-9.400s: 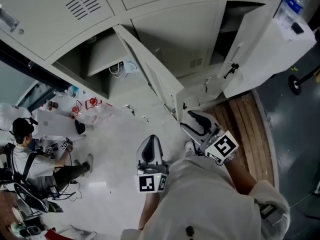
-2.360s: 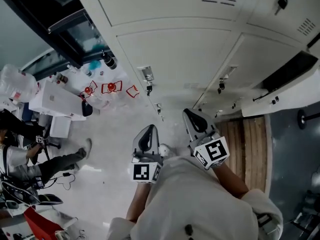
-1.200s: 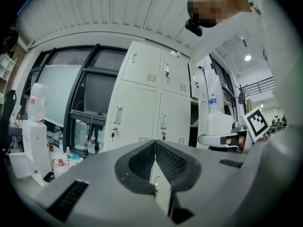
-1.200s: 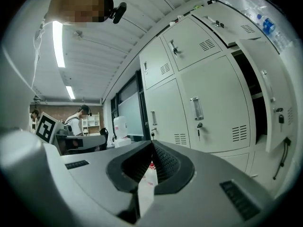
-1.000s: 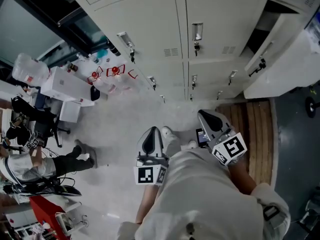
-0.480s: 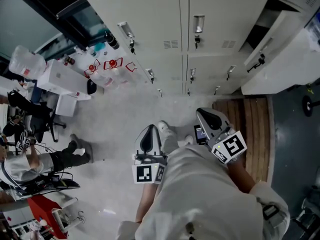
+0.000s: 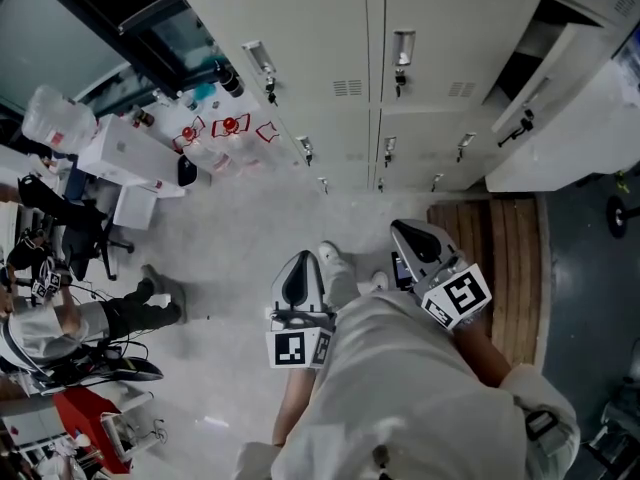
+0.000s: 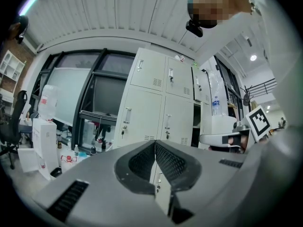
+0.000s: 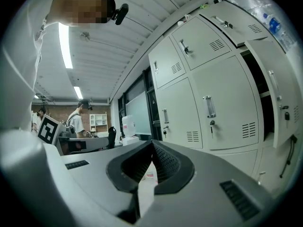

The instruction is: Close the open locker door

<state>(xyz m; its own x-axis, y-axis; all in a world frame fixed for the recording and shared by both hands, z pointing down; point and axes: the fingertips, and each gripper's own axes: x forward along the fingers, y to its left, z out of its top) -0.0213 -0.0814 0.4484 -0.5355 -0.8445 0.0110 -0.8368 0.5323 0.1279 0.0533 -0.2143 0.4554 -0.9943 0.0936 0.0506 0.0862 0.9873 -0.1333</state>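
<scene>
A row of pale grey lockers [image 7: 330, 38] fills the top of the head view, and the middle doors [image 7: 440, 28] are flush shut with their handles and keys showing. At the far right one locker door [image 7: 545, 103] stands open; in the right gripper view it is the door [image 9: 279, 108] at the right edge. My left gripper [image 7: 303, 258] and right gripper [image 7: 402, 230] are held level in front of my body, a step back from the lockers. Both are shut with nothing between the jaws, as each gripper view shows: left gripper [image 8: 155, 144], right gripper [image 9: 151, 144].
A wooden pallet [image 7: 500, 258] lies on the floor under the right lockers. White boxes [image 7: 120, 158] and red-labelled bottles [image 7: 230, 128] stand at the left by a dark window frame. A seated person [image 7: 60, 318] is at the far left. My shoes [image 7: 335, 263] show between the grippers.
The middle locker door that stood wide open in the earliest frame is now shut. The lockers look farther away than a couple of seconds ago. Little differs over the last second.
</scene>
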